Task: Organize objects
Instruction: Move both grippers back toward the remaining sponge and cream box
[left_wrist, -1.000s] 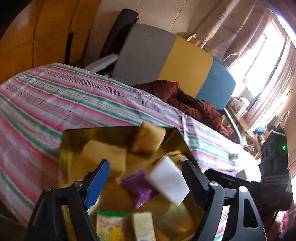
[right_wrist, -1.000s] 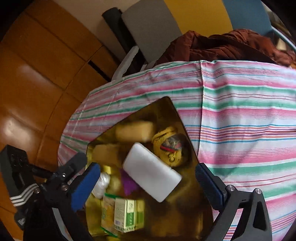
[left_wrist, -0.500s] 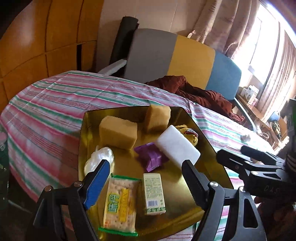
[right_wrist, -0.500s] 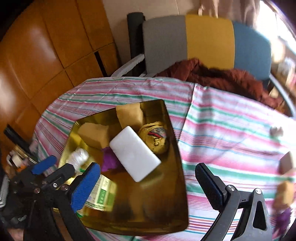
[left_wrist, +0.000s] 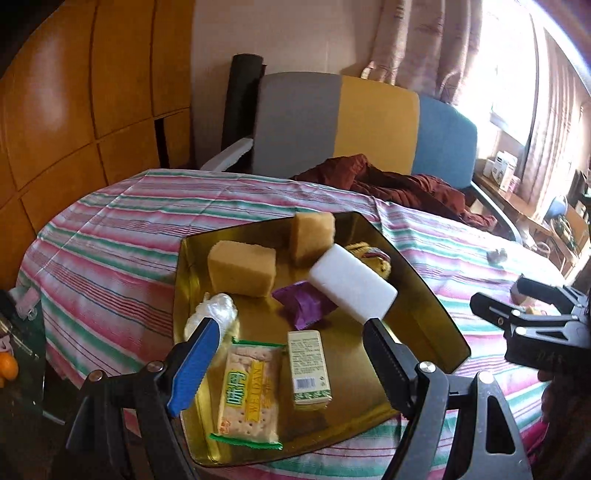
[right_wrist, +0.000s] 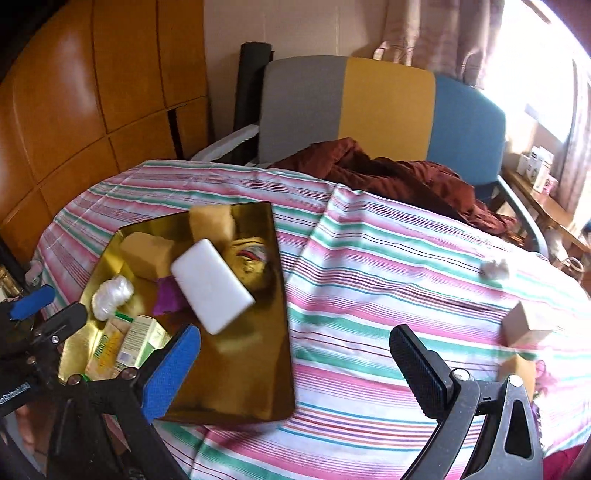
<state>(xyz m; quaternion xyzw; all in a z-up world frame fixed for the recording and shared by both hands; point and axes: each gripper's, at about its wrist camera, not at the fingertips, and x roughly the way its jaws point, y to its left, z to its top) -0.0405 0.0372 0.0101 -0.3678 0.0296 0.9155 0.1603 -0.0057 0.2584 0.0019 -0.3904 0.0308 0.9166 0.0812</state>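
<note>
A gold tray (left_wrist: 354, 373) on the striped tablecloth holds two tan sponges (left_wrist: 242, 271), a white block (left_wrist: 351, 288), a purple wrapper (left_wrist: 304, 304), a cracker pack (left_wrist: 247, 391), a small green box (left_wrist: 308, 363), a plastic wad (left_wrist: 216, 314) and a yellow knitted piece (left_wrist: 375, 256). My left gripper (left_wrist: 291, 326) hangs open over the tray's near end, above the cracker pack and box, holding nothing. My right gripper (right_wrist: 295, 332) is open and empty, straddling the tray's (right_wrist: 240, 373) right edge. On the cloth to the right lie a brown cube (right_wrist: 524, 325) and a yellow piece (right_wrist: 515, 369).
A crumpled white wad (right_wrist: 495, 267) lies on the cloth at the far right. Behind the table stands a grey, yellow and blue chair (right_wrist: 384, 103) with a dark red garment (right_wrist: 399, 177) on it. Wooden panels (left_wrist: 74, 110) line the left wall.
Both views have rolled upright and drawn back from the tray. The right gripper has shifted right, from over the tray's contents to its right edge. The tray's items have not moved.
</note>
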